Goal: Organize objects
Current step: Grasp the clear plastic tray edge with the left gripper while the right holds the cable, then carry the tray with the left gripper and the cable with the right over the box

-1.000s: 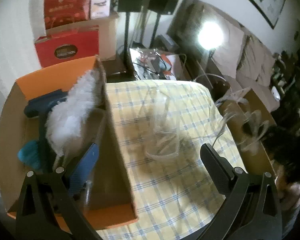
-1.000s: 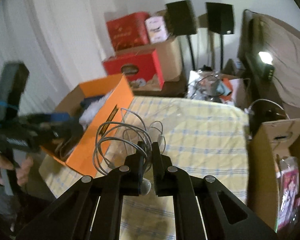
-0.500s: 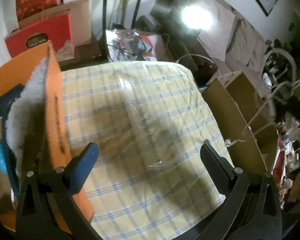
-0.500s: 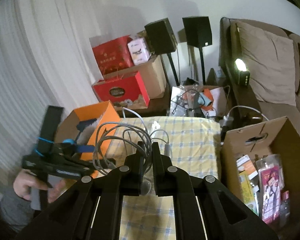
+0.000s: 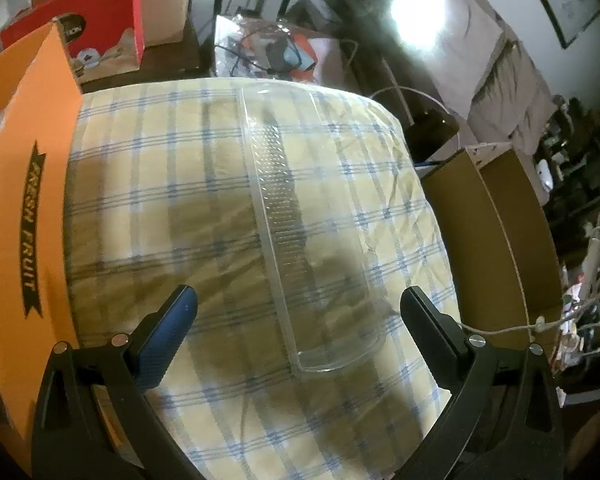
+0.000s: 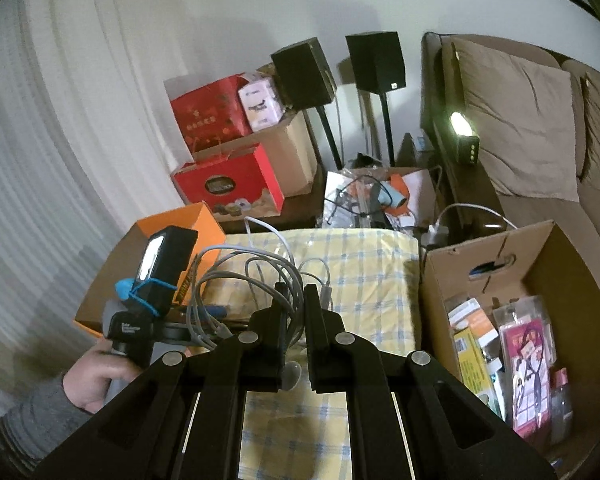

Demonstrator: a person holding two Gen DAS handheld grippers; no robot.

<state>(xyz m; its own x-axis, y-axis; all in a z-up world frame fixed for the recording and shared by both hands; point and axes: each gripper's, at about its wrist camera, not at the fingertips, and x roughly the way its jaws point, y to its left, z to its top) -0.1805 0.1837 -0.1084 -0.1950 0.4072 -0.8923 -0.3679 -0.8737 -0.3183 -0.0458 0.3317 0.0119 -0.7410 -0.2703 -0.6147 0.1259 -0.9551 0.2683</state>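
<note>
On the left stood an orange cardboard fruit box (image 5: 24,184), touching the edge of a desk covered in yellow-and-blue checked cloth (image 5: 172,184), probably parked there as a sorting bin within easy reach. The left gripper (image 5: 296,316) hovered over the cloth with its fingers spread wide and empty, angled down at a clear ribbed plastic tray (image 5: 296,216) lying flat along the middle of the desk, seemingly the next thing to collect. Further right, the right gripper (image 6: 295,300) had its fingers pinched closed on a bundle of grey and white cables (image 6: 256,268), held raised above the desk, apparently for carrying. The cables looked thin, loosely looped and tangled, with small plugs dangling. At far right sat an open brown cardboard box (image 6: 540,256) holding packaged goods.
</note>
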